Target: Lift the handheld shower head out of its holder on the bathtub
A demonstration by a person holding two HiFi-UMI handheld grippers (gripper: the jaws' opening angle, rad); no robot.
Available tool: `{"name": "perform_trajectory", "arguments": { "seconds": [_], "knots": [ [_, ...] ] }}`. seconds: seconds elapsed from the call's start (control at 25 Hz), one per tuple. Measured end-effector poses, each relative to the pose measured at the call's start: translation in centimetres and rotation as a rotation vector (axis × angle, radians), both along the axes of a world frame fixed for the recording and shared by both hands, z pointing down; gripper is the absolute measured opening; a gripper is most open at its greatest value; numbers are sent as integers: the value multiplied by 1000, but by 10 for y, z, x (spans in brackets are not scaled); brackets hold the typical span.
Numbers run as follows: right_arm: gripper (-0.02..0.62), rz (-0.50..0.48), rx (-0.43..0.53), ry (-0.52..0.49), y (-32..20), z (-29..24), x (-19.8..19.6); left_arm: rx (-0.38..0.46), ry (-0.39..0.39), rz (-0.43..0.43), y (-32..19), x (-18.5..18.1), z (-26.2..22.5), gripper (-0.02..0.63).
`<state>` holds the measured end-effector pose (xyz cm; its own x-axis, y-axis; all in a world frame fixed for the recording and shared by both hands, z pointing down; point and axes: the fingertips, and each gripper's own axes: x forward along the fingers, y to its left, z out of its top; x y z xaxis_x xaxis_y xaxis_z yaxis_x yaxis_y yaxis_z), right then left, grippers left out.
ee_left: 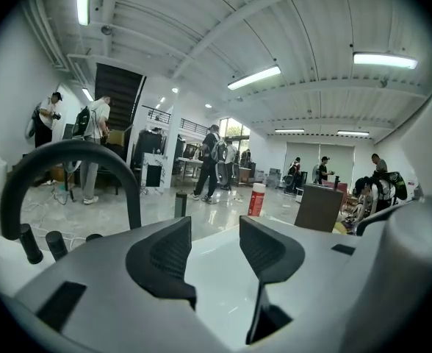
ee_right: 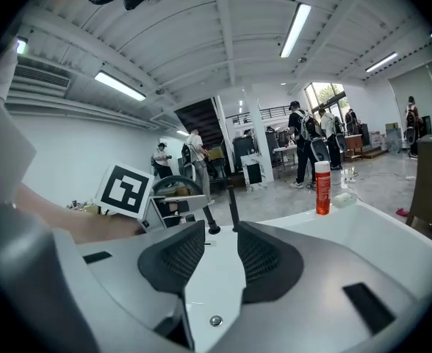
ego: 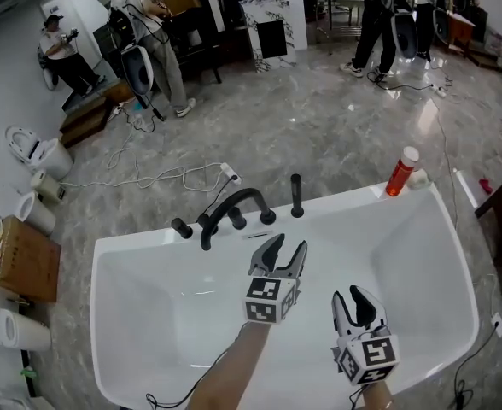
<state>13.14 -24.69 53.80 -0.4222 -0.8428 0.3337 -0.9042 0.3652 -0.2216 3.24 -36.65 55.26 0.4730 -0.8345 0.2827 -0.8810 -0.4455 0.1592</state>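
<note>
I see my left hand-held gripper [ego: 287, 244] over the basin of the white bathtub [ego: 443, 254], jaws wide apart with nothing between them. My right hand-held gripper [ego: 348, 294] is nearer me, jaws also parted and empty. The black handheld shower head [ego: 296, 195] stands upright in its holder on the far rim, just right of the curved faucet [ego: 230, 203], clear of both grippers.
</note>
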Motion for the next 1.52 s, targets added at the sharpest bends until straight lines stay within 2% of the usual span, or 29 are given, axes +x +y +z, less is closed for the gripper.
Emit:
{"name": "perform_trajectory", "arguments": {
  "seconds": [0.4, 0.76, 1.16, 1.4, 1.52],
  "knots": [
    [123, 14, -23, -32, -23, 47, 10, -57, -13, -61, -81, 6, 65, 222],
    [120, 22, -47, -36, -24, 77, 25, -101, -57, -100, -127, 11, 109, 225],
    [115, 6, -73, -56, -33, 124, 20, -116, -95, -95, -162, 15, 144, 232],
    [114, 28, -92, -80, -35, 145, 24, -122, -154, -76, -181, 19, 161, 238],
    [114, 28, -105, -71, -38, 157, 30, -139, -154, -81, -191, 22, 171, 238]
  ]
}}
